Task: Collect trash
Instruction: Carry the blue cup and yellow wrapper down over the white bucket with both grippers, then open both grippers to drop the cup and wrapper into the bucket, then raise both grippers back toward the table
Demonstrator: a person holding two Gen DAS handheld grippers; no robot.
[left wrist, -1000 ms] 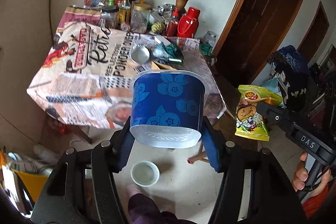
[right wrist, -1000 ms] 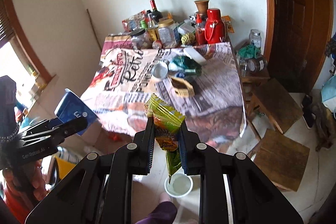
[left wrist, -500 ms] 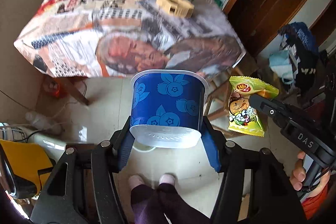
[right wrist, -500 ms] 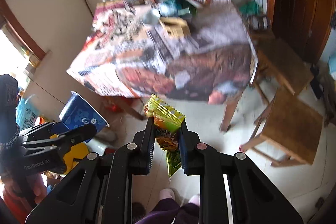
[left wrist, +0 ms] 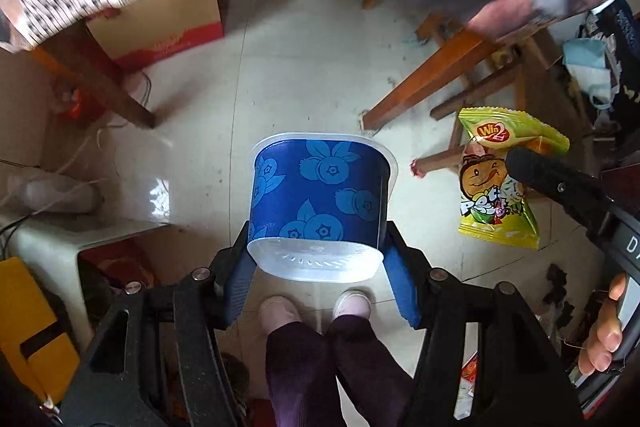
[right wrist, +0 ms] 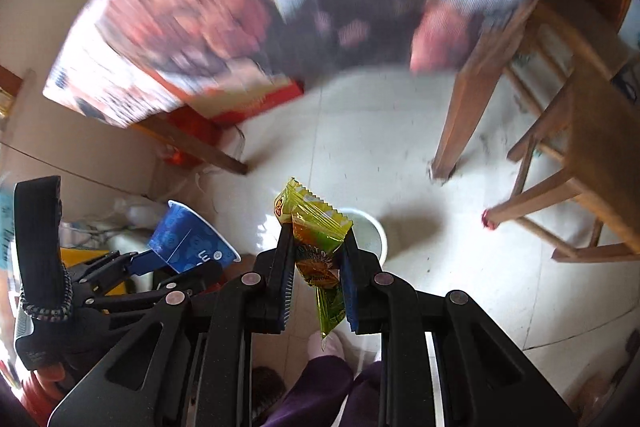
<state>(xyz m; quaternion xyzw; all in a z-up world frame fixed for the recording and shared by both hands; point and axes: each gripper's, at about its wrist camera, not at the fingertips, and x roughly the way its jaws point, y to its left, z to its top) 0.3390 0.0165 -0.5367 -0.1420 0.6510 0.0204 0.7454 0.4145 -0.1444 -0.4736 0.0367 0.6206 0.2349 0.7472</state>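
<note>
Left gripper (left wrist: 318, 267) pinches blue cup (left wrist: 320, 195); right gripper (right wrist: 316, 267) pinches snack wrapper (right wrist: 316, 239). Both collected, neither yet binned.

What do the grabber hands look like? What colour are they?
Both are black plastic claws with silver bolts. The left gripper and right gripper have ribbed blue pads inside their fingers. The right one's body carries white letters. A bare hand holds its handle.
</note>
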